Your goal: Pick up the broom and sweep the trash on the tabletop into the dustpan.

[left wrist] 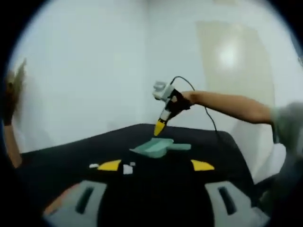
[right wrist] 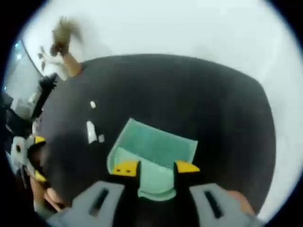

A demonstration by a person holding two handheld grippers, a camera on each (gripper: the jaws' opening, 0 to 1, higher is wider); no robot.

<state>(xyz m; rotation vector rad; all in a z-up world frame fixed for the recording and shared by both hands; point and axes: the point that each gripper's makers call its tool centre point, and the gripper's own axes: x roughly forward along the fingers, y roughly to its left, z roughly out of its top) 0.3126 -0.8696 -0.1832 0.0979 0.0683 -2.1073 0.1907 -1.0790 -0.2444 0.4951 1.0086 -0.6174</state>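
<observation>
Low in the left gripper view, the left gripper point(left wrist: 156, 165) had its yellow-tipped grey jaws spread wide with nothing between them, poised over the near edge of the black tabletop point(left wrist: 57, 156). Just beyond the left tip lay the small white scraps of trash point(left wrist: 127, 168), close together left of centre, with one more piece point(left wrist: 93, 166) further left.

In the right gripper view, the right gripper point(right wrist: 156, 168) stood at the bottom of the frame, jaws apart on either side of the handle end of the pale green plastic dustpan point(right wrist: 156, 149), apparently lining up to take it or steady it; no contact could be made out. The dustpan's mouth seemed to face up the frame, with the scraps point(right wrist: 91, 131) to its left.

Further off, mid-frame in the left gripper view, the dustpan point(left wrist: 154, 147) sat flat, the right gripper point(left wrist: 160, 126) pointing down at it.

At the upper left of the right gripper view, a brown bristly shape on a tan stick point(right wrist: 64, 40), likely the broom, waited at the table's far edge, untouched.
</observation>
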